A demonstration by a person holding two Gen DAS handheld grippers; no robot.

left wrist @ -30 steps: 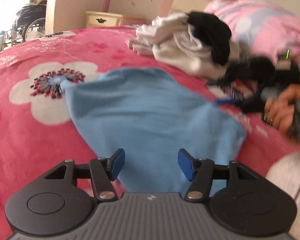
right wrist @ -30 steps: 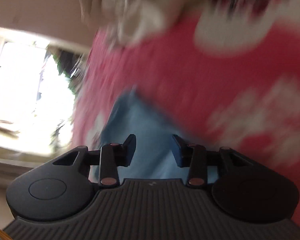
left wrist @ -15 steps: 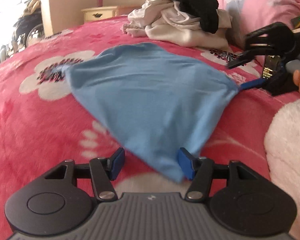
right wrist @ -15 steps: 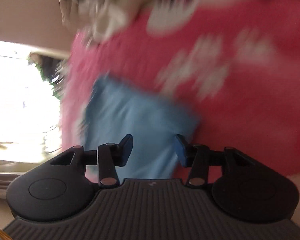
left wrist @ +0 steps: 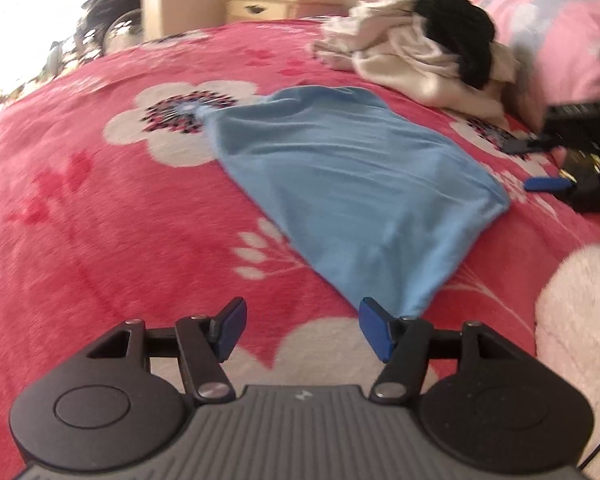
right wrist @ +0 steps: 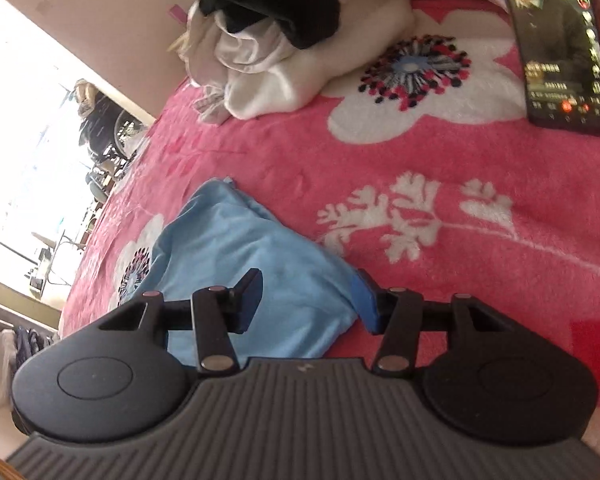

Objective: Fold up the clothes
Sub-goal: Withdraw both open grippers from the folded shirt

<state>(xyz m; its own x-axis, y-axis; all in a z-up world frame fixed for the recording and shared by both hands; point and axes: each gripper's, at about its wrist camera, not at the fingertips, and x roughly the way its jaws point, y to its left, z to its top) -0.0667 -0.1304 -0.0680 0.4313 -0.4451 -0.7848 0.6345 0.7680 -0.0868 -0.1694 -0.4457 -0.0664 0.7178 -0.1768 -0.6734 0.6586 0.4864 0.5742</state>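
Blue garment [left wrist: 348, 184]: lay flat on the bed, folded to a rough wedge, one narrow corner next to the left claw, the far corner on a white flower print.
Bed cover [left wrist: 100, 216]: pink fleece with white flowers; bare stretches lay to the left of the garment and between it and the pile.
Clothes pile [left wrist: 420, 60]: white and black items heaped near the pillow [left wrist: 548, 32], well apart from the blue garment.
Left claw [left wrist: 300, 330]: jaws opening, spread, nothing between them but bed cover; the garment's near corner lay just beside its right fingertip.
Right claw [right wrist: 306, 300]: jaws spread, garment's edge seen between them, pads not pressing on it; its right pad sat at the fabric's rim.
Phone [right wrist: 556, 44]: propped at the far right, screen lit.
Nightstand [left wrist: 260, 6]: cream, beyond the bed's far edge.
Containers: none could be made out.
White fleece [left wrist: 580, 304]: at the right border; I could not tell what it was.
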